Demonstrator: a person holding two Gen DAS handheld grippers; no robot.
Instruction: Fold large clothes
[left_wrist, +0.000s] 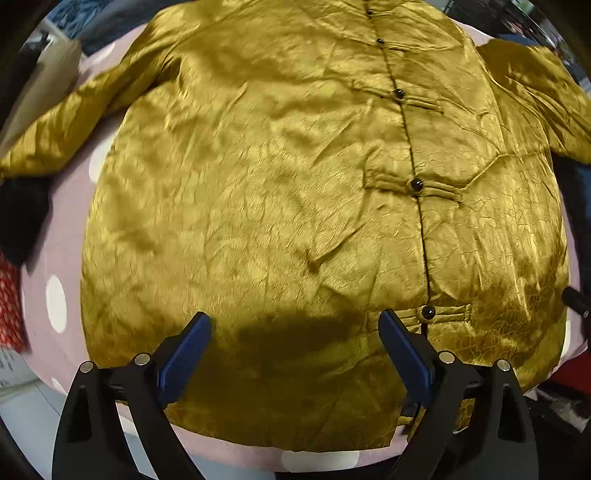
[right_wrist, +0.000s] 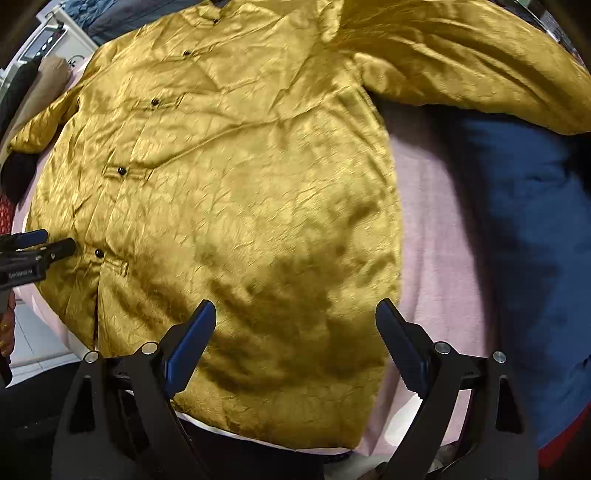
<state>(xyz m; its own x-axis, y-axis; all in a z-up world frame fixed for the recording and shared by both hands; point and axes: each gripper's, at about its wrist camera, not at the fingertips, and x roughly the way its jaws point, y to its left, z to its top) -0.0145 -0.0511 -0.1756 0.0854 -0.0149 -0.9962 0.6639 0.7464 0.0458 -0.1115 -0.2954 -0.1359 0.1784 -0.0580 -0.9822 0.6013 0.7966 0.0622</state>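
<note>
Left wrist view: your left gripper (left_wrist: 295, 354) hangs over the hem of the gold jacket (left_wrist: 280, 192), pointing down, jaws wide apart with nothing between the pads. The jacket lies flat, front up, on a pink sheet (left_wrist: 59, 258) with white dots. The button line (left_wrist: 416, 184) runs up the middle and looks fastened along the stretch you can see. One sleeve (left_wrist: 62, 125) runs out to the left edge of the picture, the other (left_wrist: 546, 96) out to the right. Body cloth is wrinkled but not doubled over anywhere.

Right wrist view: your right gripper (right_wrist: 295, 343) sits above the hem too, nearer the jacket's (right_wrist: 236, 206) side seam, jaws spread and empty. Bare sheet (right_wrist: 436, 229) shows just beside that seam, and a blue cloth (right_wrist: 532, 229) lies further out. The near sleeve (right_wrist: 461, 66) stretches away across the top of the picture. Your left gripper (right_wrist: 44, 243) shows at the picture's left edge, beside the lowest button (right_wrist: 99, 253).

Progress, as a judgement: the jacket is spread out and that is all. No fold is in yet. Both sleeves are out straight, both sides open, hem not lifted. Left to do: bring each sleeve and side across the body, then double the length from hem toward collar. The cloth looks slick and padded, so expect folds to slide back unless pressed down.
</note>
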